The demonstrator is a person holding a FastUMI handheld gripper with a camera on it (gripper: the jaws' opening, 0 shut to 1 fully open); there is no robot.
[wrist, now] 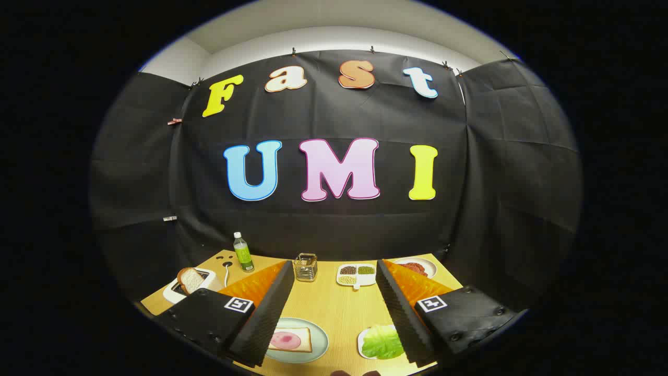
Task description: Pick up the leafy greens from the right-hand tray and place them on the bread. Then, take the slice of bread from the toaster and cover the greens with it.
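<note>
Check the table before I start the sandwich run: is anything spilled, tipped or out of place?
Nothing stands out. The hand-held gripper is open above the table, the leafy greens lie on their tray, the bread lies flat on its plate, and the bottle stands upright.

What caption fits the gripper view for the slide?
Open hand-held gripper above the table, leafy greens and ham-topped bread between its fingers, toaster beyond.

Wooden table [339,308] carries white toaster [180,292], green bottle [243,253], wire holder [306,267], divided bean dish [356,274], red-food plate [416,266], bread plate [313,355], greens tray [362,342]. Gripper [334,277] fingers spread wide above.
</note>
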